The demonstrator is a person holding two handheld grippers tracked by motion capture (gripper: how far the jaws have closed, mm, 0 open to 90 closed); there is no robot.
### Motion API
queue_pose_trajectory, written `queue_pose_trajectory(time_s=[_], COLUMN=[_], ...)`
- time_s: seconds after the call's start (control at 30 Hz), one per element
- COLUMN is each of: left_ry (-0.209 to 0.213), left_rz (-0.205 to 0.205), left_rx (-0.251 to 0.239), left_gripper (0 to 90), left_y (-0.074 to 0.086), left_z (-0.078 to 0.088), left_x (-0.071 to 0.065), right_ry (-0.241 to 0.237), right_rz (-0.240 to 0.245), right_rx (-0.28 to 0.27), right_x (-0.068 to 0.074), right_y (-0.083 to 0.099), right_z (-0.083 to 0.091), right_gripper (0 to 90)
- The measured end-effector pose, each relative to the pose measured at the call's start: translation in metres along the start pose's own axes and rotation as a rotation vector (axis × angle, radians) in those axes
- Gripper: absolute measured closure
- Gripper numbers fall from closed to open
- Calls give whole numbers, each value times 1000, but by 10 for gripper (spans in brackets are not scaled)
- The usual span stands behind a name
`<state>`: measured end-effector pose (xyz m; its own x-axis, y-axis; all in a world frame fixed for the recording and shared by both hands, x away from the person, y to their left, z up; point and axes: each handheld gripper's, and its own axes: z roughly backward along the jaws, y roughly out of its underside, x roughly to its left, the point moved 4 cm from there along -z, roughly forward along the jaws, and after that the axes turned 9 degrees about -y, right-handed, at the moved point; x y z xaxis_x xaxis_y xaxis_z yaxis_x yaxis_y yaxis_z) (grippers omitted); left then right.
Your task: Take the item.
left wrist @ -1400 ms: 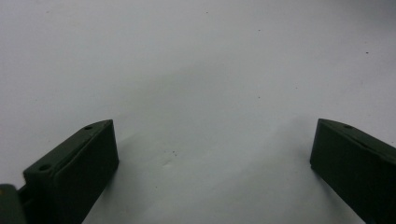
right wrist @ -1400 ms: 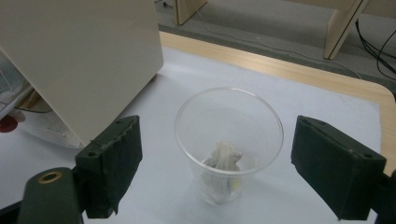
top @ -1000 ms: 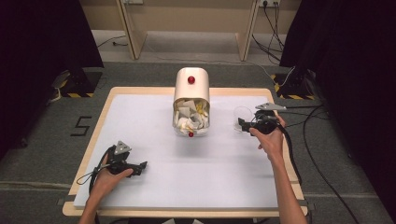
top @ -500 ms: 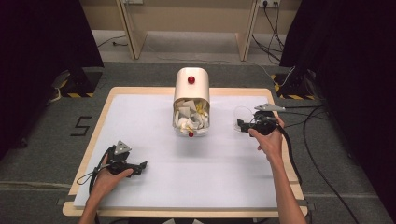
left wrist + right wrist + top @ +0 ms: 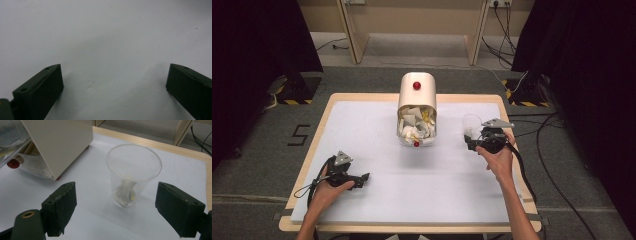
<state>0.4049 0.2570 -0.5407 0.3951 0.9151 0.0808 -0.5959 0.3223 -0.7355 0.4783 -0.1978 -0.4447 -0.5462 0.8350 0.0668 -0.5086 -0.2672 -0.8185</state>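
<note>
The right gripper (image 5: 116,207), jaws wide apart, faces a clear plastic cup (image 5: 133,173) holding 1 crumpled tea bag (image 5: 126,192), light and easily crushed, best pinched gently mid-wall, beside the cream box-shaped dispenser (image 5: 62,142) on the white table (image 5: 105,222).

The setting is presenting as a lab recording bay, not a home. Black curtains (image 5: 257,55) are enclosing both sides. A white-topped table (image 5: 362,130) is standing on grey carpet (image 5: 257,165). Hazard-striped tape (image 5: 292,101) is marking floor fixtures, cables (image 5: 557,150) are trailing right, and a taped numeral (image 5: 300,135) is labelling the floor.
</note>
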Motion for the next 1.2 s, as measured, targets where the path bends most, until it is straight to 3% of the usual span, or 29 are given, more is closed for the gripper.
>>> queue_pose_trajectory(time_s=[0.27, 0.63, 0.9, 1.2], left_ry=[0, 0, 0, 0], left_rz=[0, 0, 0, 0], left_rx=[0, 0, 0, 0], left_gripper=[3, 3, 3, 2], left_y=[0, 0, 0, 0], left_z=[0, 0, 0, 0], left_x=[0, 0, 0, 0], right_ry=[-5, -50, -88, -85], right_rz=[6, 31, 78, 120], right_rx=[5, 16, 33, 58], right_x=[6, 23, 39, 48], right_y=[11, 30, 39, 48], right_z=[7, 7, 6, 4], right_gripper=[174, 185, 198, 194])
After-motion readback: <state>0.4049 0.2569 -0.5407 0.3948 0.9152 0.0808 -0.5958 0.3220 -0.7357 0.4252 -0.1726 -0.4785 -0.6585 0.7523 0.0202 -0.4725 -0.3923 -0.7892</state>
